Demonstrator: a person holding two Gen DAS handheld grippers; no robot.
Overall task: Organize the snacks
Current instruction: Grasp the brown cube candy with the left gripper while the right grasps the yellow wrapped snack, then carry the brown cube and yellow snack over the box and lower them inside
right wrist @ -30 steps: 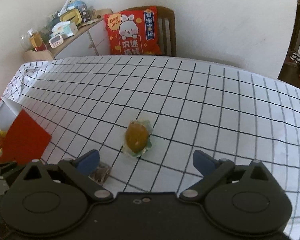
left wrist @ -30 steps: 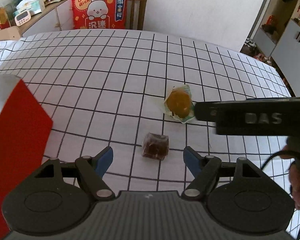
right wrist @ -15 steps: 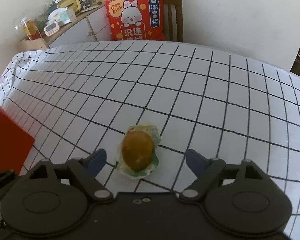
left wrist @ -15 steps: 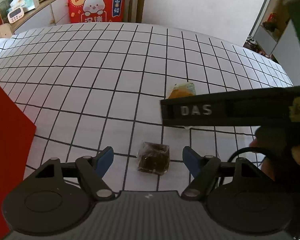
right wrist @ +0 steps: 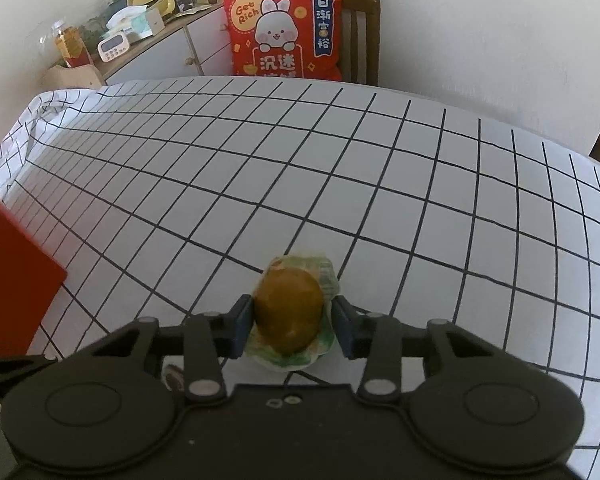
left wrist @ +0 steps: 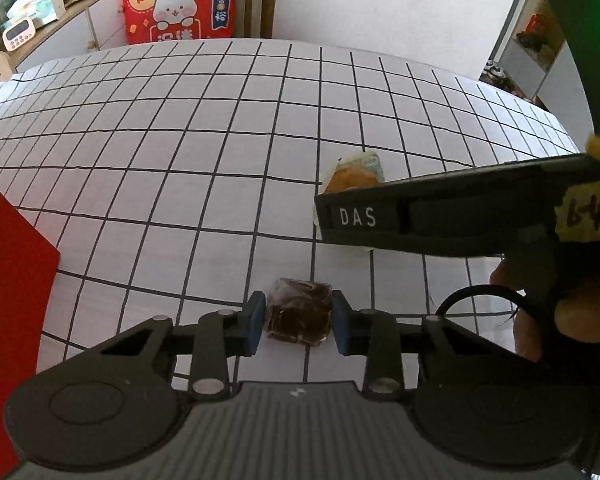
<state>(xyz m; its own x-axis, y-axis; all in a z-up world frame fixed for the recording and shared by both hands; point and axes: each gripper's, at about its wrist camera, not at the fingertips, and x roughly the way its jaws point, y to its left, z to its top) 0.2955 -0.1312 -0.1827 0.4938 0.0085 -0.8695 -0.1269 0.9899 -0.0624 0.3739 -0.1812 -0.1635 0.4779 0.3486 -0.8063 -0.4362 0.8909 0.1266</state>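
Tablecloth snacks: both hand-held grippers now closing.

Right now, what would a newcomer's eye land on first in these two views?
Each pair of tongs is closing on a snack on the checked cloth: the left tongs around a dark brown cube, the right tongs around a golden pastry in a green-and-white wrapper. Next, the red rabbit cushion on the chair at the far edge, and a red box at the left.
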